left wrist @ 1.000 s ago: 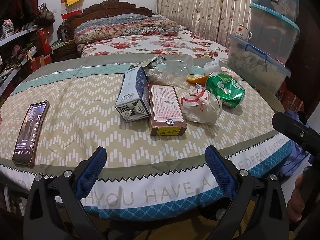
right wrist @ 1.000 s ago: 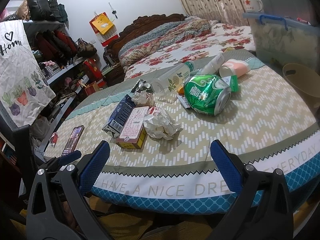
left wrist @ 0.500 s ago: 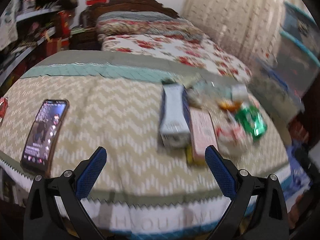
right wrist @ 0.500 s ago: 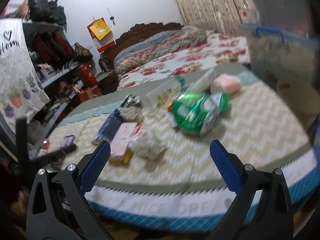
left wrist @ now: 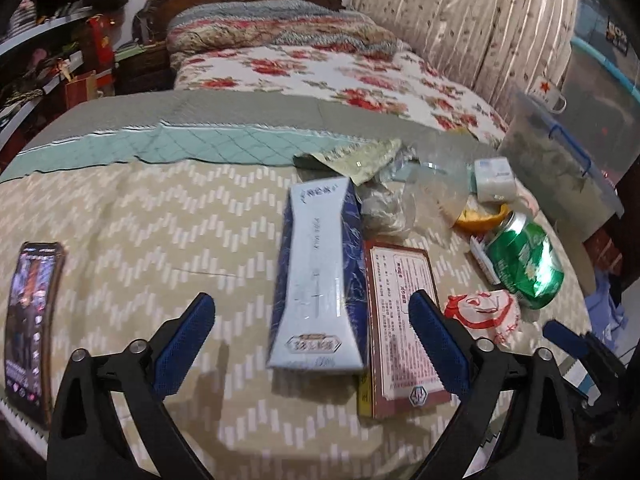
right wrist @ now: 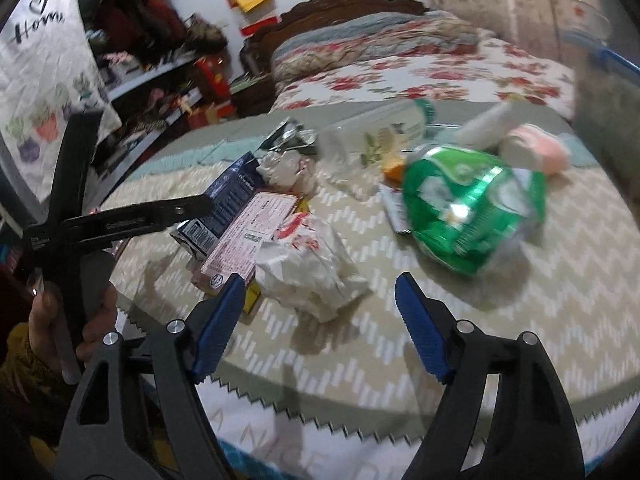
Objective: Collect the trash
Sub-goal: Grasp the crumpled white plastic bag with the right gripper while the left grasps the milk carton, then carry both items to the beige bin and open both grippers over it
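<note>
Trash lies on a round table with a zigzag cloth (left wrist: 120, 208). A blue-and-white carton (left wrist: 316, 248) lies beside a pink-brown flat box (left wrist: 400, 292). My left gripper (left wrist: 310, 300) is open and closing, with the carton's near end between its fingers and the pads clear of it. A crumpled red-and-white wrapper (right wrist: 312, 268) lies just beyond my right gripper (right wrist: 320, 282), which is also open and closing, its pads off the paper. A dented green can (right wrist: 472, 208) lies to the right. Behind are a clear plastic bottle (left wrist: 436, 192), orange peel (left wrist: 482, 214) and crumpled foil (right wrist: 288, 138).
A phone (left wrist: 30, 320) lies at the table's left edge. A small white box (left wrist: 494, 178) and a pink item (right wrist: 540, 152) sit at the back right. Plastic storage bins (left wrist: 560, 168) stand to the right, a bed (left wrist: 320, 68) behind. A hand (right wrist: 60, 320) holds the left gripper.
Both grippers have moved forward over the table edge toward the trash. The right gripper's fingers stand visibly closer together. The carton and the wrapper now sit between the fingertips.
</note>
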`<state>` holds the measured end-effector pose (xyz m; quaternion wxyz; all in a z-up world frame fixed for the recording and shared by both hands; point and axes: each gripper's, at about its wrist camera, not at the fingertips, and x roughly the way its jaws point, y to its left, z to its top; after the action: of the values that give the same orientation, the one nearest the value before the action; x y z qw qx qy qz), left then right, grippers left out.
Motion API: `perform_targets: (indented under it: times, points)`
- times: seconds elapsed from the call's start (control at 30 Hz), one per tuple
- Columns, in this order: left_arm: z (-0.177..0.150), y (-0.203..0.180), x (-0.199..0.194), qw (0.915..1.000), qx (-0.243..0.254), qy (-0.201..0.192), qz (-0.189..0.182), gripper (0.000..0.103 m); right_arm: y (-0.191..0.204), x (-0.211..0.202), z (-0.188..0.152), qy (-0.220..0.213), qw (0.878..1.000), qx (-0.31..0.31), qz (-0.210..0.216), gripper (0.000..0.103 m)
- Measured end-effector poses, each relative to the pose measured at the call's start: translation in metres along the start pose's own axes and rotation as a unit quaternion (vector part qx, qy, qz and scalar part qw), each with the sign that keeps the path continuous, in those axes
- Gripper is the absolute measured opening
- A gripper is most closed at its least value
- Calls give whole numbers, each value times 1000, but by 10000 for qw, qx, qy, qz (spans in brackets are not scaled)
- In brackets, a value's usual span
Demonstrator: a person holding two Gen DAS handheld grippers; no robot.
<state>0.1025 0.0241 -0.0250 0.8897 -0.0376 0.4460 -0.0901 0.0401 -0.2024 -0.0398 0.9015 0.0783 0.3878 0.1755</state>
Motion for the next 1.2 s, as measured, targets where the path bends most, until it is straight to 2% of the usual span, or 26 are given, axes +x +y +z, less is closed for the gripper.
perform_targets:
  times: [0.03,0.07,0.1,0.13,0.17,0.2,0.27,0.4,0.47,0.53,0.63,0.8,0.93,1.03,1.2]
  points:
    - [0,0,5,10000,13,78,4,81,1,4,2,31,10000,-30,22,78]
    - [-1,0,10,9998,7,175,-24,71,2,10,3,66,9999,-60,47,78]
    - [-2,1,14,9996,-18,262,-47,55,3,19,5,121,9999,-107,57,78]
    - [-3,2,16,9994,-47,321,-124,51,3,24,6,166,9998,-129,54,76]
    - [-4,7,12,9994,-144,279,-162,50,2,30,6,243,9996,-148,84,54]
    - [-5,10,8,9995,-188,215,-134,50,2,38,6,416,9987,-155,240,43]
    - [-10,18,-10,9995,-285,-61,-83,50,0,33,4,307,9990,-69,308,39]
    - [-20,34,-52,9964,-528,-654,107,48,-6,7,-2,-61,9991,19,429,38]
    - [-23,36,-70,9932,-663,-955,-61,47,-11,-3,-5,-247,9985,140,469,38]
    - [-20,28,-80,9918,-593,-1104,-239,47,-26,-18,-10,-443,9972,401,455,38]
    - [-14,-10,-86,9909,-86,-1210,-589,47,-58,-39,-16,-668,9932,881,354,38]
    - [4,-88,-75,9831,671,-1027,-1362,47,-109,-72,-30,-972,9840,1496,-6,38]
    - [19,-153,-65,9709,1053,-916,-1946,47,-154,-103,-43,-1321,9713,1952,-310,38]
    - [30,-211,-45,9573,1332,-722,-2462,47,-191,-124,-50,-1548,9596,2260,-638,38]
    - [46,-312,16,9391,1513,-27,-3085,47,-269,-158,-57,-1845,9329,2822,-1267,38]
